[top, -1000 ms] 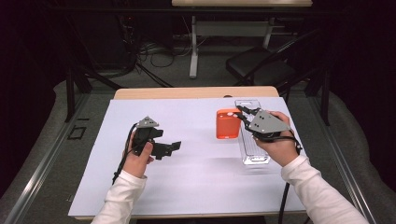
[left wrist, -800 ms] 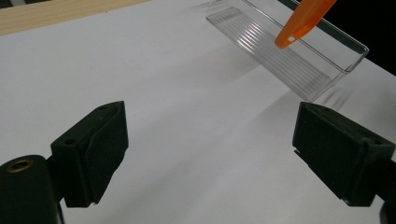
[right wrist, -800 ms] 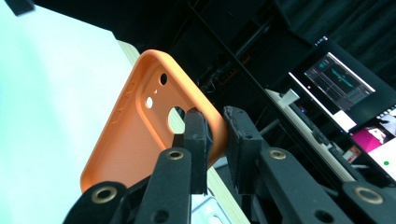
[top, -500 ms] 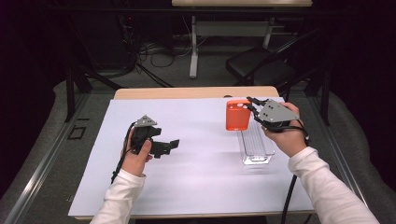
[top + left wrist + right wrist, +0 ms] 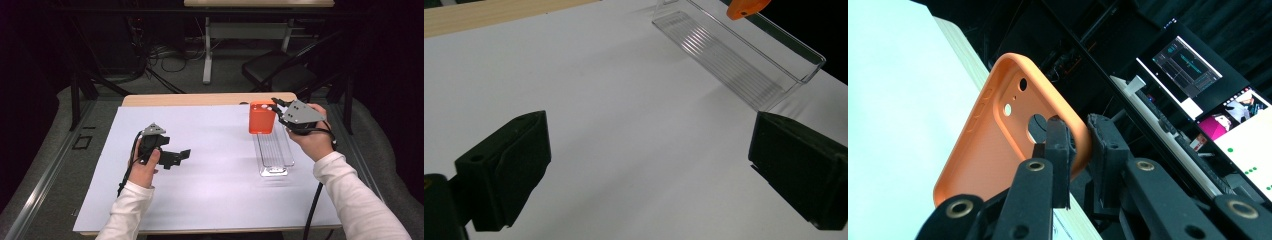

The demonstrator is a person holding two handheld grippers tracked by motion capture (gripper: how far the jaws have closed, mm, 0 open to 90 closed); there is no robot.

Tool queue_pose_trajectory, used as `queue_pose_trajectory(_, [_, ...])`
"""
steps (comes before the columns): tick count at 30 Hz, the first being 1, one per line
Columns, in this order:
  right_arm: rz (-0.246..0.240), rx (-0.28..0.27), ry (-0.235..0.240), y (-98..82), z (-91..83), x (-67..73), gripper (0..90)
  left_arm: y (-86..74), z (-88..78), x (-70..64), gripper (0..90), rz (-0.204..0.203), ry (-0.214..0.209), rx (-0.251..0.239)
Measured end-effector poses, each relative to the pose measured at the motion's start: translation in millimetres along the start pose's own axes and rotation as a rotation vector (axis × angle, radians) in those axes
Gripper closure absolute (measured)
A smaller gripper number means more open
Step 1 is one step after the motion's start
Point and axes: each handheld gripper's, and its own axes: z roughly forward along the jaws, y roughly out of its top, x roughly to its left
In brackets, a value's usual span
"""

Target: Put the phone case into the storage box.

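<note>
An orange phone case [image 5: 262,117] hangs upright in the air over the far end of a clear plastic tray [image 5: 274,152]. My right gripper [image 5: 276,106] is shut on the case's rim near the camera cutout. In the right gripper view the pads pinch the thin edge of the case [image 5: 993,145] at the gripper [image 5: 1079,145]. My left gripper [image 5: 176,157] rests low over the white sheet at the left. Its jaws have just been opening wider, with nothing between them [image 5: 649,170]. The tray [image 5: 734,55] and a corner of the case [image 5: 746,7] lie beyond them.
A white sheet [image 5: 210,165] covers most of the wooden table [image 5: 200,99]. Behind the table are a dark chair [image 5: 280,72], desk legs and cables on the floor. Lit monitors [image 5: 1218,105] show in the right gripper view.
My right hand has carried the orange case up and toward the far right, from beside the tray to above its far end. The left hand has kept its place.
</note>
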Motion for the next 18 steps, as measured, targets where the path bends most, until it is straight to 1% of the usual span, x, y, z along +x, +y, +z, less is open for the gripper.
queue_pose_trajectory(1, [-0.002, 0.003, -0.002, -0.4, 0.5, -0.9, 80.1, -0.4, 0.0, -0.5, 0.6, 0.000, -0.006, 0.006])
queue_pose_trajectory(6, [-0.013, 0.011, -0.001, -2.4, 4.3, -5.7, 80.1, -0.2, 1.6, -2.1, 0.6, 0.002, -0.008, 0.009])
queue_pose_trajectory(14, [-0.016, 0.023, -0.009, -7.3, 11.7, -10.4, 80.0, -2.3, 2.2, -0.6, 0.6, 0.004, 0.001, 0.013])
queue_pose_trajectory(18, [-0.018, 0.039, -0.015, -12.1, 16.1, -11.8, 80.1, -2.5, 1.9, -0.6, 0.6, 0.003, 0.003, 0.011])
